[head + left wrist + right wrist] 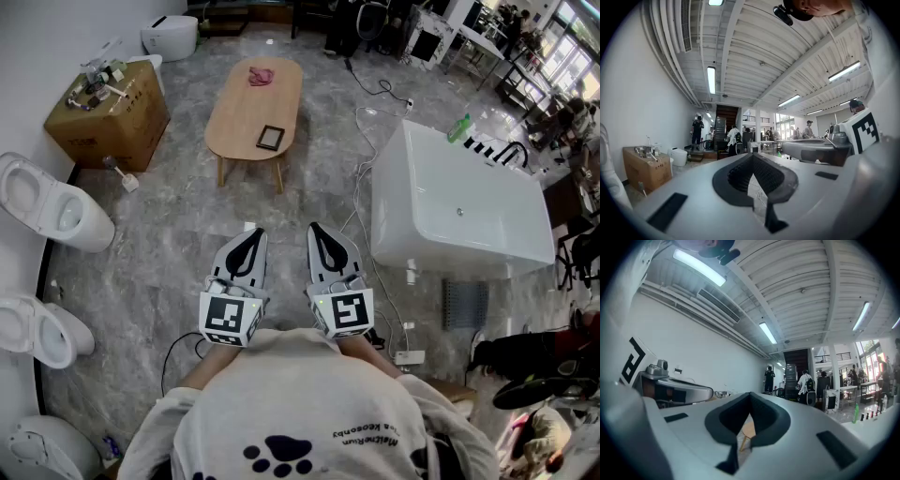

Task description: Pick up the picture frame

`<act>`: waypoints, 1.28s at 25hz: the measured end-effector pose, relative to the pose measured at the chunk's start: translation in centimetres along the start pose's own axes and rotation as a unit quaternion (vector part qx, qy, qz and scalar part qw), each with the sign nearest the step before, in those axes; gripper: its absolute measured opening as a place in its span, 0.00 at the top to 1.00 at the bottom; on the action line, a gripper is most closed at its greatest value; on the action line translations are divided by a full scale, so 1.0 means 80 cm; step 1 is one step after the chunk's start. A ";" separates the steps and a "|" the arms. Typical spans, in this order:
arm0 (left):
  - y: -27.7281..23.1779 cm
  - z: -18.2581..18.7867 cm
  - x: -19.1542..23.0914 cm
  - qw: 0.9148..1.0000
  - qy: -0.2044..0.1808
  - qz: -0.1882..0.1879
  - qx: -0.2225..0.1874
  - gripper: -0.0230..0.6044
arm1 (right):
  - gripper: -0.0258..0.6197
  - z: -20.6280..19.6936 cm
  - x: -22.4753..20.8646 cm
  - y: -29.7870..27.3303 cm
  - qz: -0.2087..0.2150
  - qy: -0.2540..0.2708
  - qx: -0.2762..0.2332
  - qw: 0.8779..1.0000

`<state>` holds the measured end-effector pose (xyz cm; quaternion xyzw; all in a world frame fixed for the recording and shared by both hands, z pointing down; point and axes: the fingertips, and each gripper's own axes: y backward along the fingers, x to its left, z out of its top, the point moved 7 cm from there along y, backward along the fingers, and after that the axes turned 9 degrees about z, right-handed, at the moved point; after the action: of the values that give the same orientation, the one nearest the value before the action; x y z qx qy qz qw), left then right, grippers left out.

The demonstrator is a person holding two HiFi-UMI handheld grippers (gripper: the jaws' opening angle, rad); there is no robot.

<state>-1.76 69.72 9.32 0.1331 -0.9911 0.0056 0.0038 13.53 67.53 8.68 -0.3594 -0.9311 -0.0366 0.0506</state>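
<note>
The picture frame (271, 138), dark-edged with a grey face, lies flat near the close end of an oval wooden table (246, 108) across the room. A pink cloth (261, 76) sits at the table's far end. My left gripper (250, 237) and right gripper (322, 231) are held level side by side in front of the person's chest, well short of the table. Both are shut with nothing between the jaws. In the left gripper view the closed jaws (752, 158) fill the lower frame. In the right gripper view the closed jaws (750, 398) leave a slit showing the wooden table (748, 430).
A white bathtub (459, 208) stands to the right, with cables (373, 122) and a power strip (410, 356) on the floor beside it. A cardboard box (111, 114) and toilets (52, 202) line the left wall. Grey marble floor (178, 225) lies between me and the table.
</note>
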 end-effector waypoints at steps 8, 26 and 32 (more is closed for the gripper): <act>-0.018 -0.003 0.020 1.000 -0.001 -0.013 -0.005 0.95 | 0.95 -0.005 -0.001 -0.026 -0.012 0.002 0.001 1.000; -0.084 -0.028 0.067 1.000 0.010 -0.015 0.009 0.95 | 0.95 -0.041 -0.042 -0.092 -0.027 -0.053 -0.004 0.998; -0.147 -0.029 0.071 1.000 0.016 0.003 0.007 0.95 | 0.95 -0.051 -0.096 -0.142 0.001 -0.056 -0.004 0.998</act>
<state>-4.14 56.94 11.78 0.1302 -0.9912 0.0142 0.0189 11.85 53.61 11.41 -0.3620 -0.9320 -0.0199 -0.0030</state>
